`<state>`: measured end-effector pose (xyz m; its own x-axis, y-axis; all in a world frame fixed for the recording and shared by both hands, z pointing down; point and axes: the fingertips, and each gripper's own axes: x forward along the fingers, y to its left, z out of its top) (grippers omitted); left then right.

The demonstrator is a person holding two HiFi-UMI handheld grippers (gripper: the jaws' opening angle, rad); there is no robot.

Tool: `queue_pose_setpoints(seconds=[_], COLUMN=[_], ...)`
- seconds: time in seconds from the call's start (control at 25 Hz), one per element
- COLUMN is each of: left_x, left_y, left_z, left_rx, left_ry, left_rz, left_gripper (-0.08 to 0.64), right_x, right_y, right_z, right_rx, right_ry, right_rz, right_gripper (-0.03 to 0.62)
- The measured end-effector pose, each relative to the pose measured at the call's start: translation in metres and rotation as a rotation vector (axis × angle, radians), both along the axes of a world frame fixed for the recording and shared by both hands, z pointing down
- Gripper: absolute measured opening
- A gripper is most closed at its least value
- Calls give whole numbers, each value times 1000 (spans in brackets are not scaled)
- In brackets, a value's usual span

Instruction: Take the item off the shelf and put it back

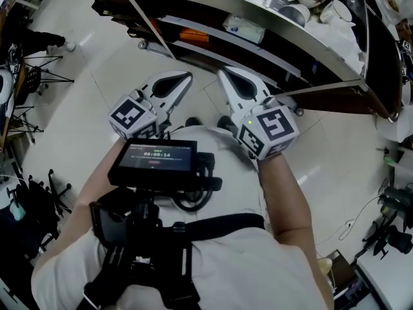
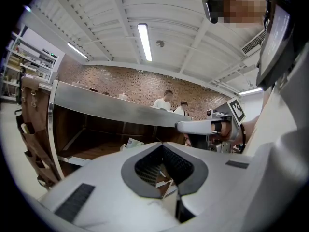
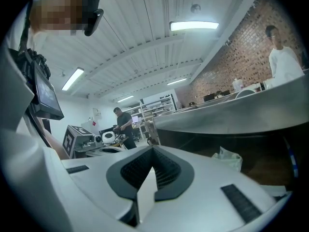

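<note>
Past chest monitor (image 1: pixel 155 157), left gripper (image 1: pixel 187 77) and right gripper (image 1: pixel 223 72) hang empty, jaws pressed together. Packet (image 1: pixel 244 28), possibly tissues, lies on shelf (image 1: pixel 284 50); I read pre-pick or post-return.

Screen on my chest rig (image 1: pixel 155 157): white timer digits, seemingly 00:00:14, at 7 o'clock in the head view.
Left tongs' cube (image 1: pixel 132 116): black square code, no letters.
Right tongs' cube (image 1: pixel 274 129): the same.
Shelf goods: nothing I can read.
</note>
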<state>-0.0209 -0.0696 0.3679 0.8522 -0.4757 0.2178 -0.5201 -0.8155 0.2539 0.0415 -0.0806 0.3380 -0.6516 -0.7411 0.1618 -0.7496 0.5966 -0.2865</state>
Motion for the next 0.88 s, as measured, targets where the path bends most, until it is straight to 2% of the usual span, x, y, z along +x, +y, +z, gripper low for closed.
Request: queue_pose_setpoints(seconds=[0.48, 0.88], left_x=[10, 28], left_y=[-11, -48], left_z=[-12, -3], left_rx=[23, 22], left_ry=[-12, -24], left_rz=[1, 15], left_gripper=[8, 8], right_x=[6, 19], right_y=[-9, -45], right_z=[-11, -2], right_rx=[11, 2], right_ry=[-16, -21], right_rz=[-17, -38], right_gripper=[3, 3])
